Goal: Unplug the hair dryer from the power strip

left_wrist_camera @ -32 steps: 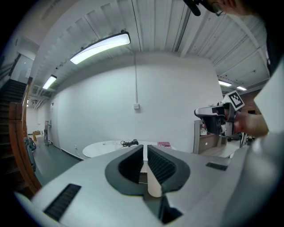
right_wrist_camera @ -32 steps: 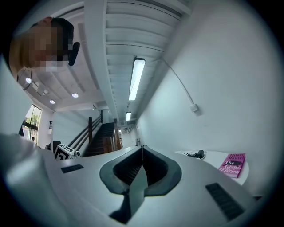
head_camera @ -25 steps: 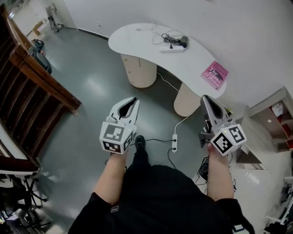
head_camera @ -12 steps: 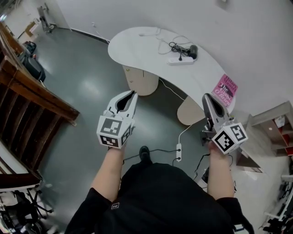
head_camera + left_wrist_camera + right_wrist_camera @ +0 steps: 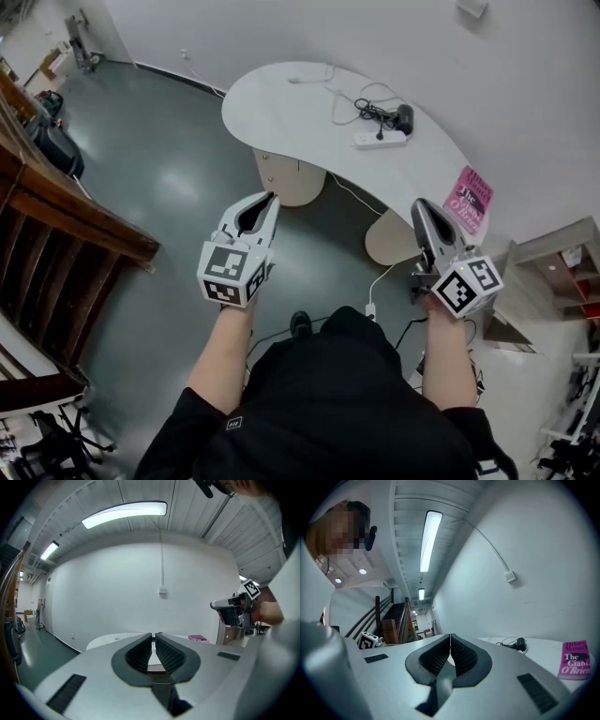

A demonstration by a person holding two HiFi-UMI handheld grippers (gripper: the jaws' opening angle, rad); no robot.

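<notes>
Here we hold both grippers out in front of us, well short of the desk. The left gripper [image 5: 272, 200] has its jaws all but together with nothing between them. The right gripper [image 5: 419, 204] has its pads meeting on empty air too.

Beyond them stands the white, curved desk [image 5: 281, 103], with a pink book [image 5: 469, 199] at its right end. Further back, toward the wall side, lies the white power strip [image 5: 382, 139]. A small dark plug [image 5: 379, 133] sits in its top, too small for us to make out its shape.

We judge the plug body to be the place to take hold. It should be stiff and held in by friction, while the strip looks light and likely to lift or slide with it. One gripper should therefore press the strip down while the other pinches the plug and draws it straight out. We would not pull on the soft black cord [image 5: 367, 105], which would only strain.

Just behind the strip lies the hair dryer [image 5: 402, 116], small, black and rounded. We take it for smooth hard plastic, fairly light, with its cord in a loose tangle beside it.
</notes>
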